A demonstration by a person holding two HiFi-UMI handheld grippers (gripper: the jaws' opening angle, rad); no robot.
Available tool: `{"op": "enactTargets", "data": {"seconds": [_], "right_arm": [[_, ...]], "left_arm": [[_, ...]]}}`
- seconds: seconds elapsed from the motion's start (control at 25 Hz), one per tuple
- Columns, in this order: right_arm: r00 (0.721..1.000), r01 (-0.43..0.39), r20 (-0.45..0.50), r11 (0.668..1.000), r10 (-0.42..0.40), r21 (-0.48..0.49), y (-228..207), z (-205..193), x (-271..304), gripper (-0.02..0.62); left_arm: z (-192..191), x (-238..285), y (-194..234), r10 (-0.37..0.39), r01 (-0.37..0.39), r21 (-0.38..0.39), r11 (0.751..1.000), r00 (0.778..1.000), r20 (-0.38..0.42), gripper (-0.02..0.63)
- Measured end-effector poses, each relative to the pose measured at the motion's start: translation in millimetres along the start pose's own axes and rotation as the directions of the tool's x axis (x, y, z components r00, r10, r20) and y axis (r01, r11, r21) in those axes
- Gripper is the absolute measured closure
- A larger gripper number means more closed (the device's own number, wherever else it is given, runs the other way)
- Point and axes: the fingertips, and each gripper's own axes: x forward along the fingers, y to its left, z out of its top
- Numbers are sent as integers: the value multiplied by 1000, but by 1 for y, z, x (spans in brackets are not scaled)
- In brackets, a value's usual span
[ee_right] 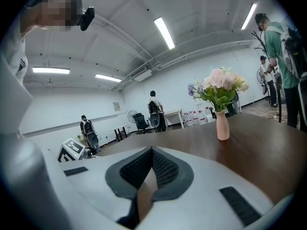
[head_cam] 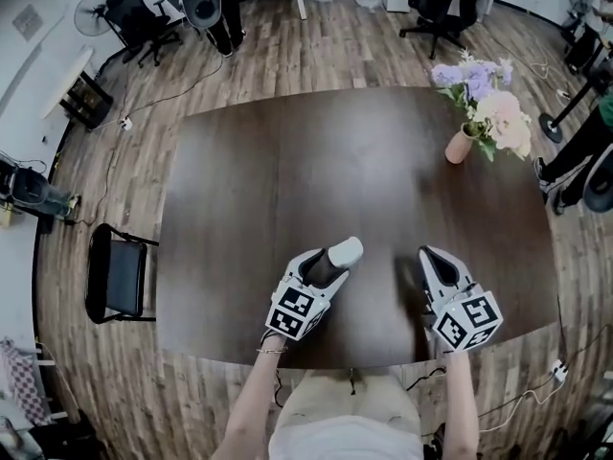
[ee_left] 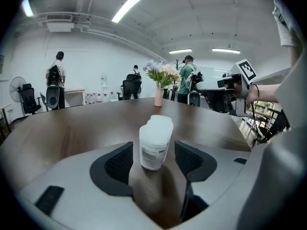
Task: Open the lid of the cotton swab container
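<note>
left gripper (ee_left: 154,161) wide around container (ee_left: 155,140), right gripper (ee_right: 151,169) closed

Print on the cotton swab container (ee_left: 154,149) seems too small to read.

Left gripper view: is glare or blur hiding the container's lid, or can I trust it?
Left gripper view: no glare on the container, but it is soft, label print unreadable, white lid blending into white body; the wide lens bows the table. Head view: the container is small and pale, and a soft sheen runs down the table.
</note>
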Motion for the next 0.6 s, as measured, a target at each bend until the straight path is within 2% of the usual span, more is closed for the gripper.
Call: {"op": "enactTargets", "data": {"seconds": [0.08,0.4,0.6], "right_arm": [[1000,8,-7,1000,-8,2,-1,-2,0,574],[999,41,-26,999,-41,17,-5,-12,-2,574],[998,51,-30,998,-50,33,-8,-17,-2,574]], "left_arm": [[-1,11,1,-15,15,39,999,1000,-20,321],[-3,35,0,-63,69,113,991,996,-59,321],[-7,44,0,-70,81,124,989,994,-87,322]]}}
